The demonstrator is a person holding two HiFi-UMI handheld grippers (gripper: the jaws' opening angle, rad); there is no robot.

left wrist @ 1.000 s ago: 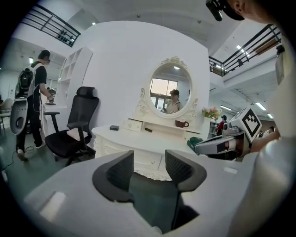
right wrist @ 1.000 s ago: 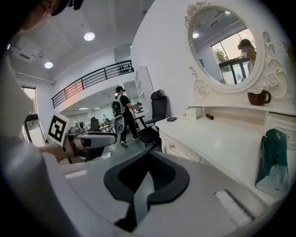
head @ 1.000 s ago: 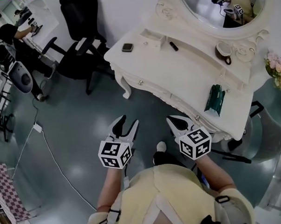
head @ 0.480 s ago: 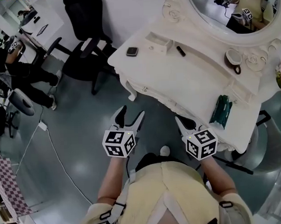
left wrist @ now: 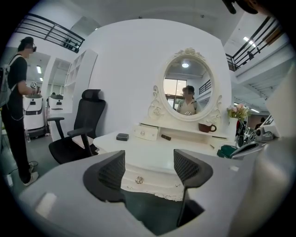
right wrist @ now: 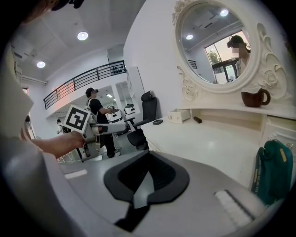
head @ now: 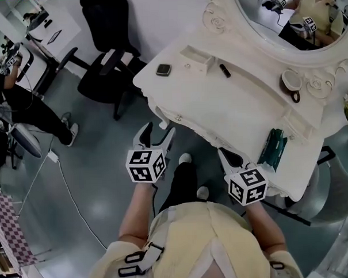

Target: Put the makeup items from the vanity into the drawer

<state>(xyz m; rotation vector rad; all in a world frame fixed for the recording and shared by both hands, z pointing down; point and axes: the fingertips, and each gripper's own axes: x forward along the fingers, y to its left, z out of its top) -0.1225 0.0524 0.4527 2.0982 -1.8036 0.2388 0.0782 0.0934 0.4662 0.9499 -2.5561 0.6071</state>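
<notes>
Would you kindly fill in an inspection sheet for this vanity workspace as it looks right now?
Surface: white vanity top, mostly bare; drawer front shut.
Job's things: dark compact, black stick and green pouch, all on the vanity.
Clutter: small white box; brown cup on the shelf.
Grippers: left gripper empty, jaws apart and have just been opening; right gripper shut, empty.
Cables: white cable on the floor.
Surroundings: black office chair, oval mirror, a person at another desk.
</notes>
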